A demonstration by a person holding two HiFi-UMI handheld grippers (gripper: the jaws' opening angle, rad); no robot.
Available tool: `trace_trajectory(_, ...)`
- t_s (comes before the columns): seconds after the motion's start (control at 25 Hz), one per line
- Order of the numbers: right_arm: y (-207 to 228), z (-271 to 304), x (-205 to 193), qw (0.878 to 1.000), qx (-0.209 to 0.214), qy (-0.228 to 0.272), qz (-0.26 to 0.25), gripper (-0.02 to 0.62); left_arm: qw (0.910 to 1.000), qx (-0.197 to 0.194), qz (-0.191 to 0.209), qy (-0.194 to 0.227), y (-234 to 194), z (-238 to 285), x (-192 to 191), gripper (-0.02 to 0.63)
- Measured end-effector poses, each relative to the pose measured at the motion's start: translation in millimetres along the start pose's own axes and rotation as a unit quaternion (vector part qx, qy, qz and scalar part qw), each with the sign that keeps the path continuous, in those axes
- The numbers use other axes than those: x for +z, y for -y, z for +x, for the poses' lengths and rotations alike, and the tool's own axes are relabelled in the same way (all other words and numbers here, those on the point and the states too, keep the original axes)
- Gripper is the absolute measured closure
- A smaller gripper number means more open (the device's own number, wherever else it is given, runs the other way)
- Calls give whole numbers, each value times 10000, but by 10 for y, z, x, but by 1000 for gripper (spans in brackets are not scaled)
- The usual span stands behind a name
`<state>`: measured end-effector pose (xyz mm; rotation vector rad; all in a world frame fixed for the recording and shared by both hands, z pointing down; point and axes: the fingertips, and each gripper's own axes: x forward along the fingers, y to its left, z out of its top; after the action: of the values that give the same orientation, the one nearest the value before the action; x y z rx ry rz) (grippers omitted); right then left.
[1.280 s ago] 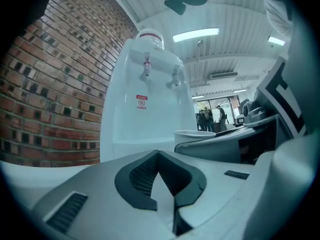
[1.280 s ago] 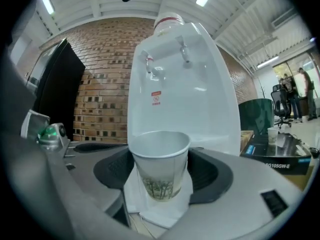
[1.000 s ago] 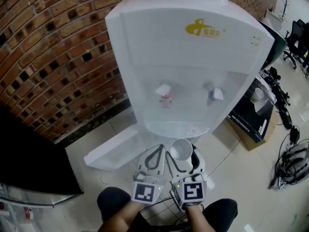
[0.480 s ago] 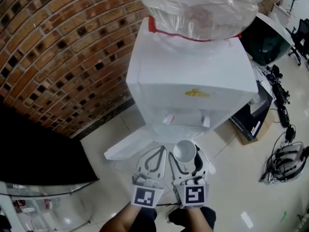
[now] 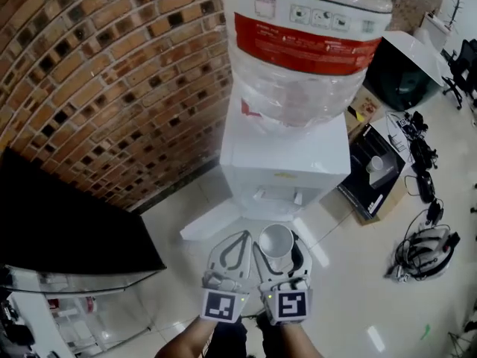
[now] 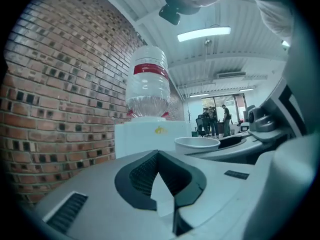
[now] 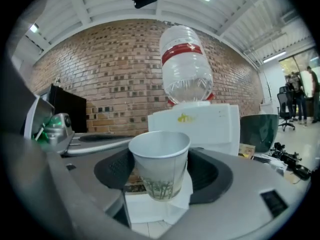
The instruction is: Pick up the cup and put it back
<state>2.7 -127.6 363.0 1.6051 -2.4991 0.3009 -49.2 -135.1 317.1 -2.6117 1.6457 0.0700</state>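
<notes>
Since one gripper is enough for so light a load, the left gripper (image 5: 237,239) idles with its jaws closed tip to tip on nothing. The right gripper (image 5: 280,255) has its jaws spread wide and pressing the paper cup (image 5: 276,239). The cup stands upright between their pads, in the air before the water dispenser (image 5: 287,174).

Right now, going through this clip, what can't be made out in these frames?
Bottle label: head view, the print is too small to read.
Dispenser taps: head view, tiny and washed out; right gripper view, hidden behind the cup.
Distant people: left gripper view, too small for any detail.
Black box beside the dispenser: head view, its print is too small to read.
</notes>
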Motion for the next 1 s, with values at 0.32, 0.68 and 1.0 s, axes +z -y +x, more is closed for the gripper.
trace_trajectory(0.32,66,-397,1150,9994,-68,92,-314,261,9996,-103,-98,256,154,26,1158,615)
trace_trajectory(0.68,18,-665,2158,9974,-258,549,-395,260,9979,-437,-44,470,229,44,2007,615)
trace_trajectory(1.0,-2,-755,2387,9951,-385,715,-557,259,9967,-572,-49,573,269,43,2217,615)
